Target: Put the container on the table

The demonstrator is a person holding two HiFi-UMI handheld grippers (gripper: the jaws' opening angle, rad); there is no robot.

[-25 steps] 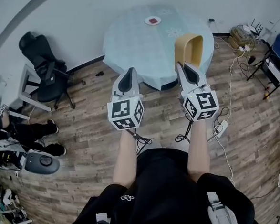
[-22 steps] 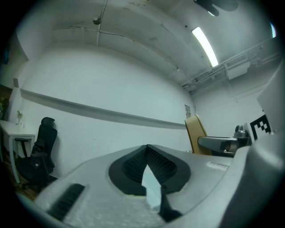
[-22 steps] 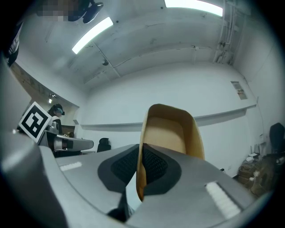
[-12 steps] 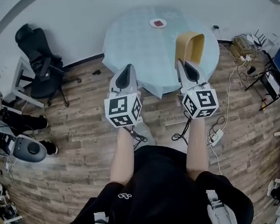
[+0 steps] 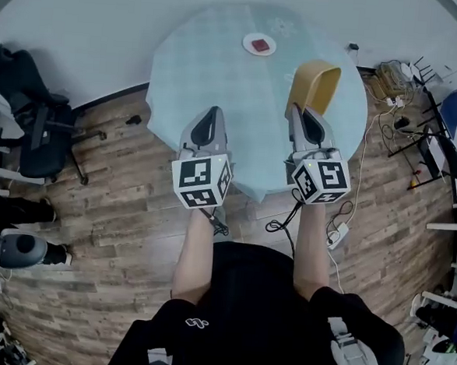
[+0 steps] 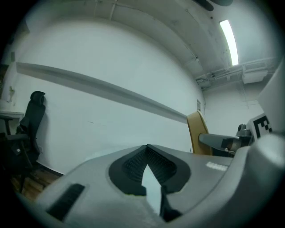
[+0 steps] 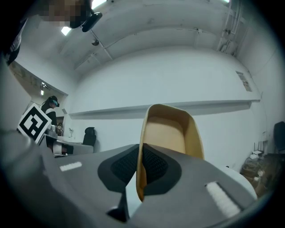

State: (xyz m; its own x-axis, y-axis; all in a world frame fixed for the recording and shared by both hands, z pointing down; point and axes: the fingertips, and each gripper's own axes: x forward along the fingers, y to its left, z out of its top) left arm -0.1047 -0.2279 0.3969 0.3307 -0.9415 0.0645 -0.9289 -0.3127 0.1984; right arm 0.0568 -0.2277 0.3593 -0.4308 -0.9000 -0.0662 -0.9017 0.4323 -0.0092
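The right tongs (image 5: 302,111) pinch one wall of the tan container (image 5: 314,81), its open side turned back toward them. It is held over the near right part of the round, pale blue worktop (image 5: 214,60). The left tongs (image 5: 211,111) are pressed together with nothing between them, alongside and over the worktop's near edge. A white saucer (image 5: 259,44) sits on the far side.

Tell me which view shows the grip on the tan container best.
Right gripper view: the right tool pinches the container by its rim, interior visible. Head view shows the container from above, over the table. Left gripper view catches only an edge.
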